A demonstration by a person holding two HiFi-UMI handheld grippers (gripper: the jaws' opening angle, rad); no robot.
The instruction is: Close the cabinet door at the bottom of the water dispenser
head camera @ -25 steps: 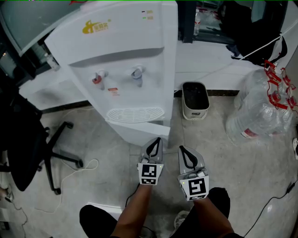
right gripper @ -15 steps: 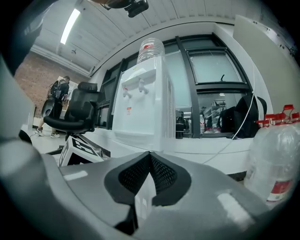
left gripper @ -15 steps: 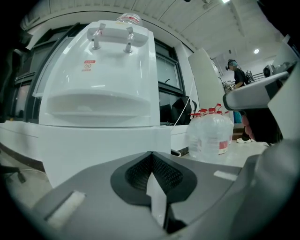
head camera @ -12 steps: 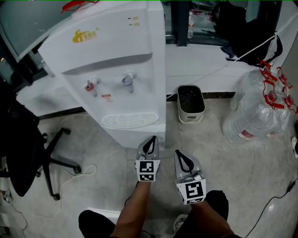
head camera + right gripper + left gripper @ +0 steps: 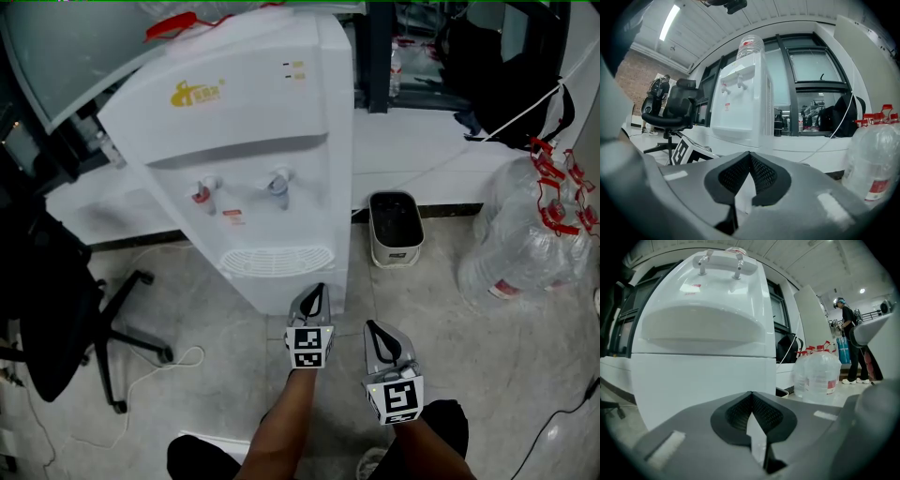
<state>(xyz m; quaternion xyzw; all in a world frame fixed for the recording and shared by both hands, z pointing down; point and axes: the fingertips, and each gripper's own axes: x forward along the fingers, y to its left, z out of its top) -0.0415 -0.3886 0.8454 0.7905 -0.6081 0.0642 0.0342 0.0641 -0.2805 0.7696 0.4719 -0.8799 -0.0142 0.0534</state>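
The white water dispenser (image 5: 253, 159) stands on the floor straight ahead. Its bottom cabinet door (image 5: 701, 380) fills the lower left of the left gripper view as a plain white panel that looks flush with the body. My left gripper (image 5: 317, 292) is shut and empty, its tip right at the foot of the dispenser's front; in its own view the left gripper (image 5: 751, 395) has its pads pressed together close before the door. My right gripper (image 5: 373, 328) is also shut and empty, a little behind and to the right, and the right gripper view shows the dispenser (image 5: 740, 105) further off.
A black office chair (image 5: 56, 309) stands at the left, with a white cable (image 5: 159, 361) on the floor beside it. A small white bin (image 5: 394, 230) sits right of the dispenser. Large water bottles (image 5: 534, 234) stand at the far right. A person (image 5: 848, 345) stands far behind.
My left gripper has moved forward to the base of the dispenser. The right gripper has stayed where it was. Both stay shut.
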